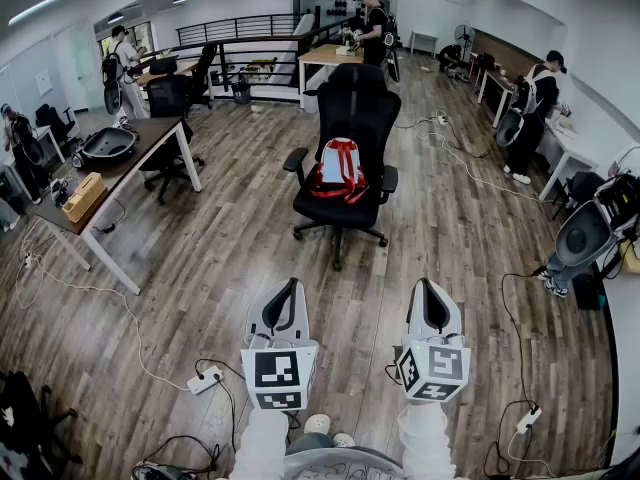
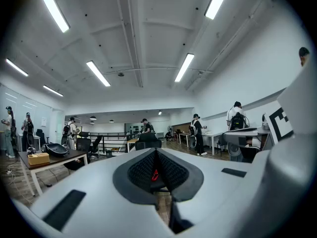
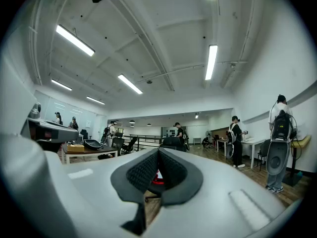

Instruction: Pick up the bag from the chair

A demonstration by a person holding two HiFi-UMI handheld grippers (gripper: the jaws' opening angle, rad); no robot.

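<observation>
A white bag with red straps [image 1: 340,171] rests upright on the seat of a black office chair [image 1: 357,108] in the middle of the room, in the head view. Both grippers are held low, well short of the chair, pointing at it. My left gripper [image 1: 289,286] and right gripper [image 1: 426,285] are both shut with nothing in them. In the left gripper view, the left gripper [image 2: 156,153] has its dark pads meeting, and a sliver of the red bag [image 2: 155,174] shows between them. In the right gripper view, the right gripper [image 3: 158,152] frames the bag [image 3: 158,176] the same way.
A long table [image 1: 120,173] at the left carries a black case [image 1: 106,145] and a yellow box [image 1: 84,196]. A power strip [image 1: 204,379] and cables lie on the wooden floor near my feet. People stand at desks at the back and right. A second black chair [image 1: 168,108] stands behind the table.
</observation>
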